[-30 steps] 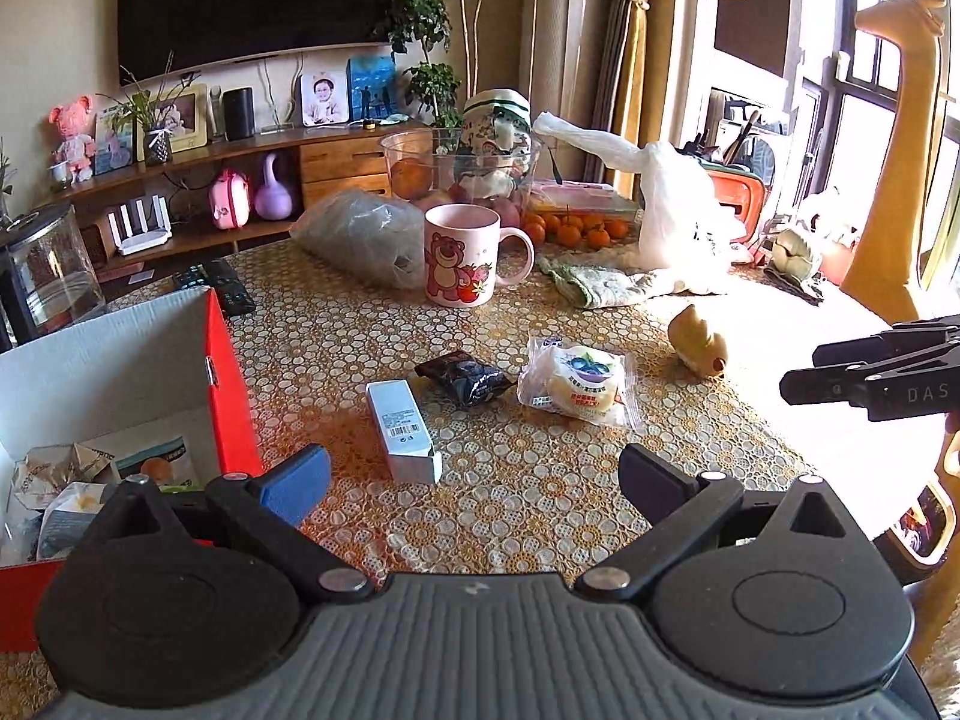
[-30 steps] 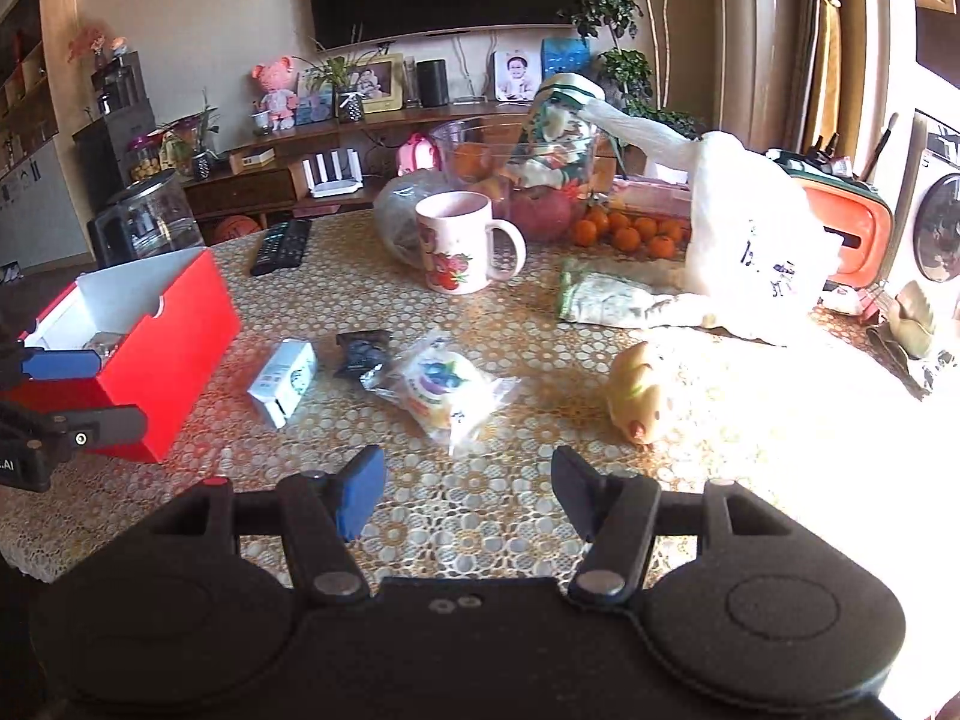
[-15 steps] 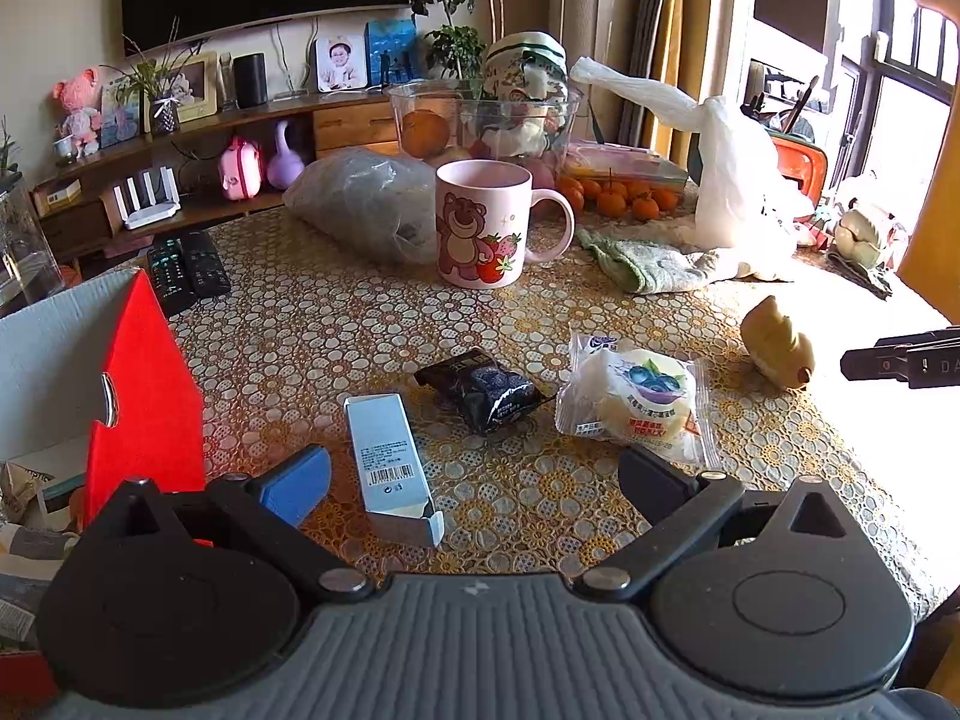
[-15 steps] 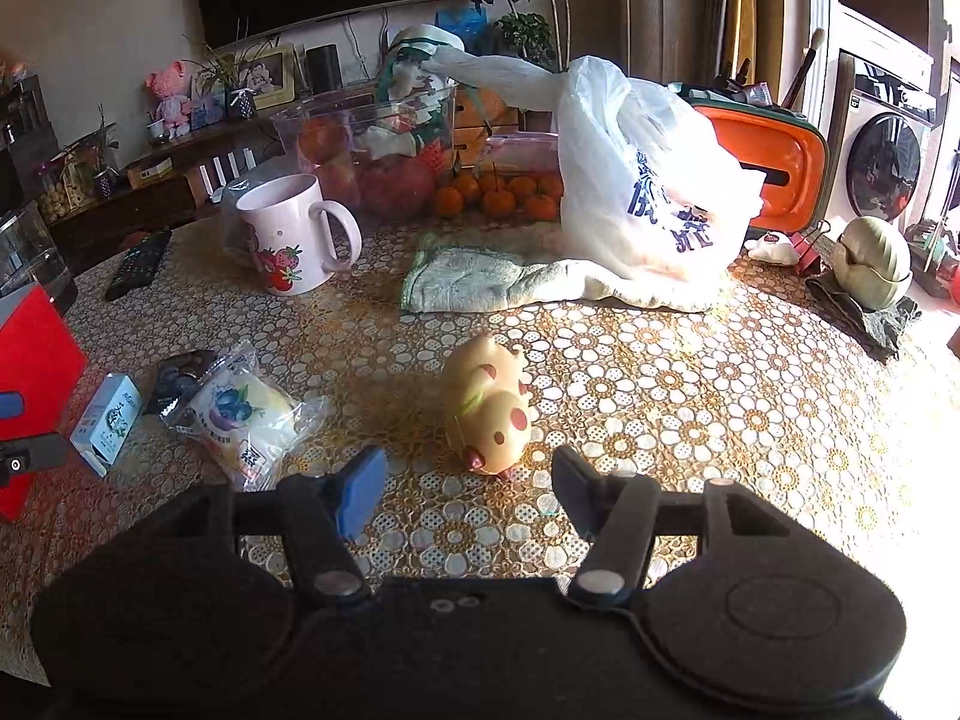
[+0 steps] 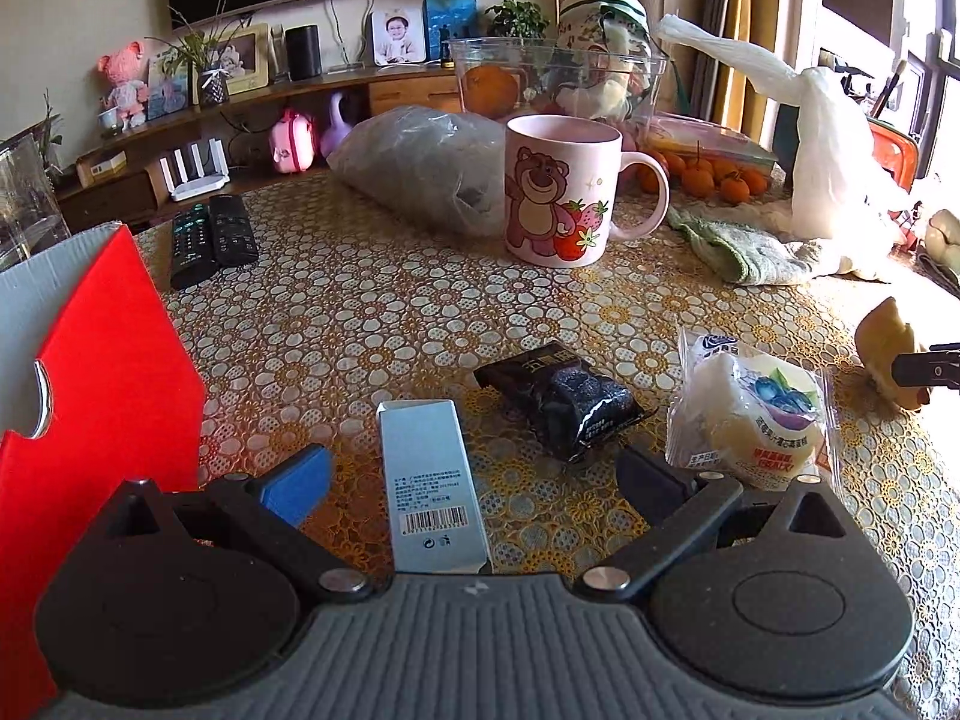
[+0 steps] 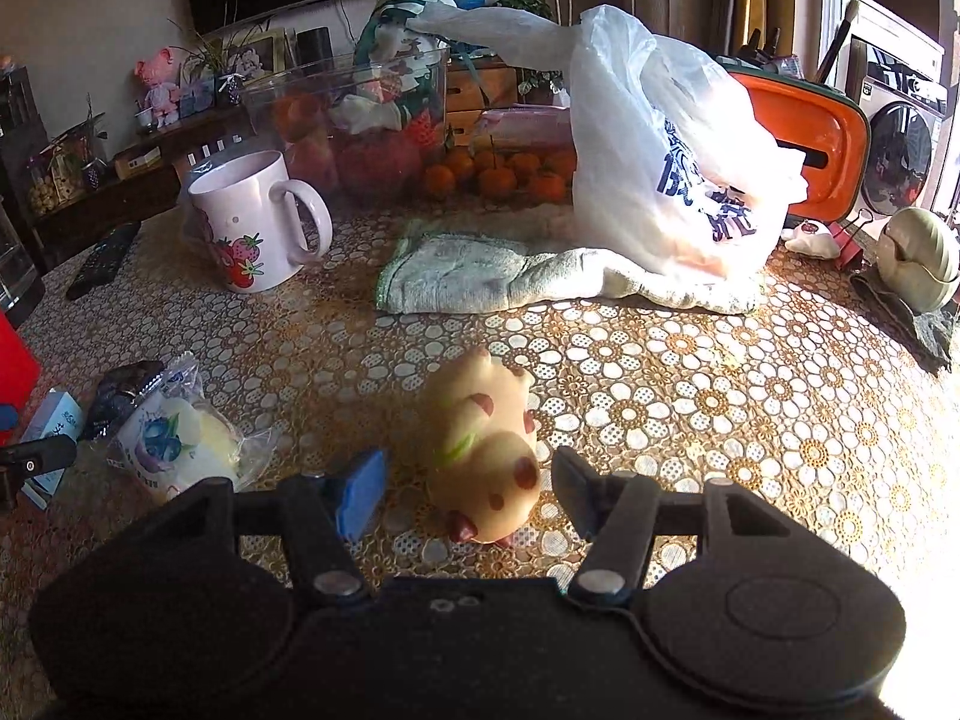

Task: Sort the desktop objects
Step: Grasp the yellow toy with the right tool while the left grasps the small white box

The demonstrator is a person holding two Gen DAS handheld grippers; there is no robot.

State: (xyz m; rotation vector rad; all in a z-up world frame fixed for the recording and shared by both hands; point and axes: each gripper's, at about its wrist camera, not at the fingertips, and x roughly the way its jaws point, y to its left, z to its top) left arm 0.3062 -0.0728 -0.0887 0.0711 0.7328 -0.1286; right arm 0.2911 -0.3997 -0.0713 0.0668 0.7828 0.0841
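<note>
pig toy (image 6: 486,456) between right gripper (image 6: 465,486) jaws

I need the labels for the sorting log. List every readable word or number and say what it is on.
"ONLY": red print on the blueberry cake wrapper; its other lines are too blurred.
Small white carton: barcode and fine print, unreadable.
Black snack packet: gold characters, unreadable.
White plastic bag: blue lettering, crumpled, unreadable.

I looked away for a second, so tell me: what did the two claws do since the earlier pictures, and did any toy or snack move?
Both claws came down closer to the table. The left claw now straddles the small white box, and the right claw straddles the yellow pig toy. Both are open; nothing was grabbed or let go. The box, dark snack packet, blueberry cake packet, mug and red box stayed where they were.
</note>
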